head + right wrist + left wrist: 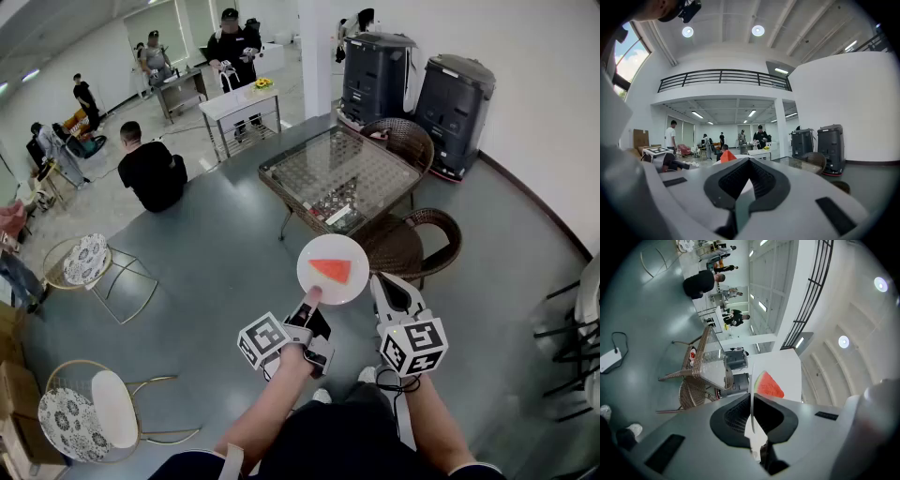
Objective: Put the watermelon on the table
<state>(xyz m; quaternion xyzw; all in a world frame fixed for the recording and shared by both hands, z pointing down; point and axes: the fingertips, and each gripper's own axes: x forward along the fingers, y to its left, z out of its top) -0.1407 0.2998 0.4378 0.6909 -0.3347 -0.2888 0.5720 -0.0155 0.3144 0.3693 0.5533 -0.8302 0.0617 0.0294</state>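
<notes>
Left gripper view, left tool [751, 401] clamped on white plate [751, 427] rim, head view, watermelon slice [331, 270] on plate, right tool [378, 281] closed, empty, beside it

Left claw [312, 296] level, clamped on plate [314, 251] rim; right claw [379, 279] closed, empty.

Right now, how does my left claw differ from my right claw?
The left claw grips the white plate by its rim, with the watermelon slice on it. The right claw holds nothing. The left claw is rolled onto its side, while the right claw sits upright. Both are closed and point toward the glass table.
</notes>
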